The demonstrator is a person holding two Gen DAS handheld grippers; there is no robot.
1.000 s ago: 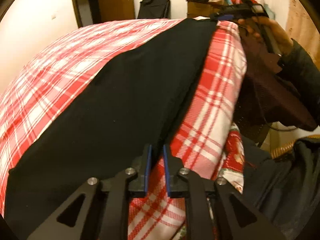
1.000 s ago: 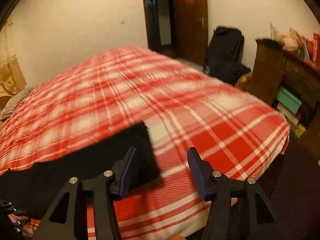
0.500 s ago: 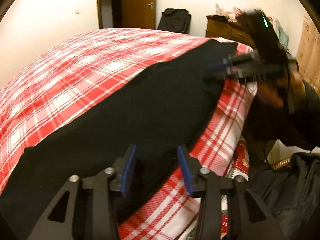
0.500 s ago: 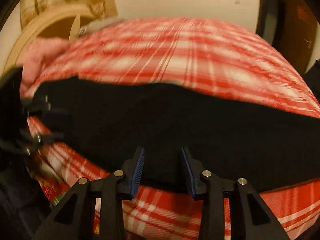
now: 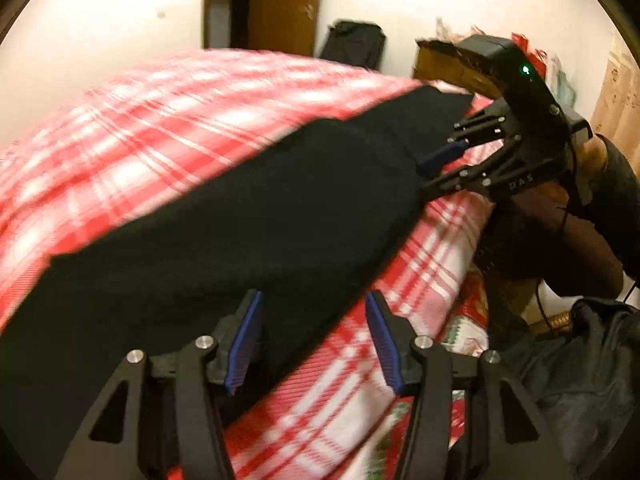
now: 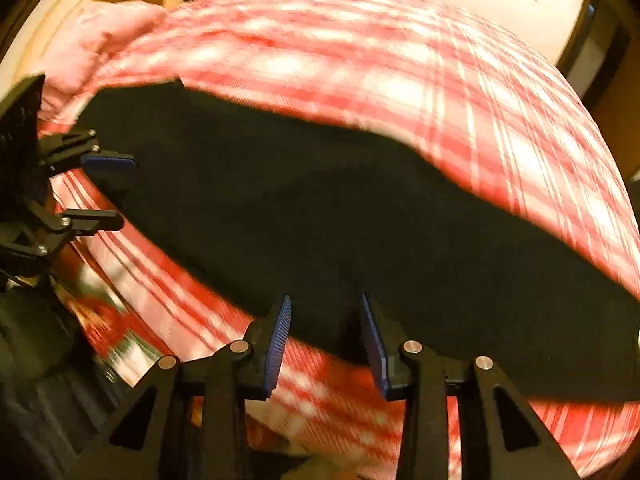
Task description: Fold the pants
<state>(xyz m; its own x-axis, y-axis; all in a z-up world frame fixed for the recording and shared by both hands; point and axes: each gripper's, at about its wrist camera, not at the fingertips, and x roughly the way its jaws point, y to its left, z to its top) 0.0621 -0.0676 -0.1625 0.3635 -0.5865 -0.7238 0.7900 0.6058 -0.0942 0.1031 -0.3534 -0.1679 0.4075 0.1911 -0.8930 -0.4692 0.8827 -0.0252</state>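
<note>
The black pants [image 5: 224,232] lie stretched in a long flat band along the near edge of a bed [image 5: 168,120] covered in a red-and-white plaid sheet; in the right wrist view the pants [image 6: 340,216] run from the left side to the far right of the frame. Beyond the bed stand pale walls, a brown door [image 5: 286,4], a dark bag [image 5: 354,44] against the wall and a wooden cabinet [image 5: 440,64]; a pink pillow [image 6: 80,36] sits at the head end. The left tongs [image 5: 312,340] are wide open, their blue pads straddling the near edge of the pants, holding nothing. The right tongs [image 6: 324,344] are likewise spread open over the pants' edge, gripping nothing; in the left view they [image 5: 436,168] reach in from the right at the far end of the pants. Both views are motion-blurred.
</note>
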